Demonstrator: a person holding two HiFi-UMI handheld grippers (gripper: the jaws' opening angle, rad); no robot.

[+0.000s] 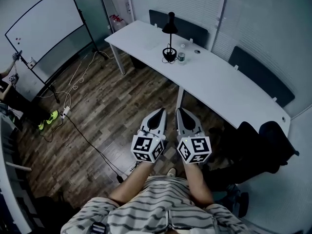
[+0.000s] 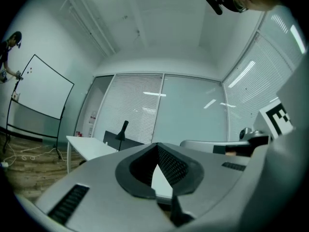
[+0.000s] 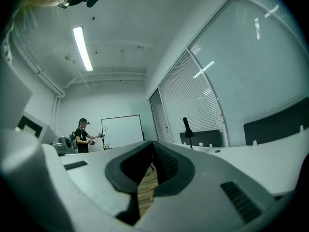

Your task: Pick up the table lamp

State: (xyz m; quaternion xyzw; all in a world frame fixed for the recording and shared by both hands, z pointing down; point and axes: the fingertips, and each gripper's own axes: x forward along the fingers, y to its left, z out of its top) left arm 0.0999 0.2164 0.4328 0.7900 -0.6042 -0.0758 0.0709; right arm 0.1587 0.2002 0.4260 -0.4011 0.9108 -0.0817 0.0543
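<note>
Far white table (image 1: 219, 84), table lamp (image 1: 169, 29) tiny

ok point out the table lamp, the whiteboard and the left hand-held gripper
table lamp (image 1: 169, 29): head view, on its shade
whiteboard (image 1: 44, 26): head view, on the board face
left hand-held gripper (image 1: 161, 111): head view, between its fingertips
</note>
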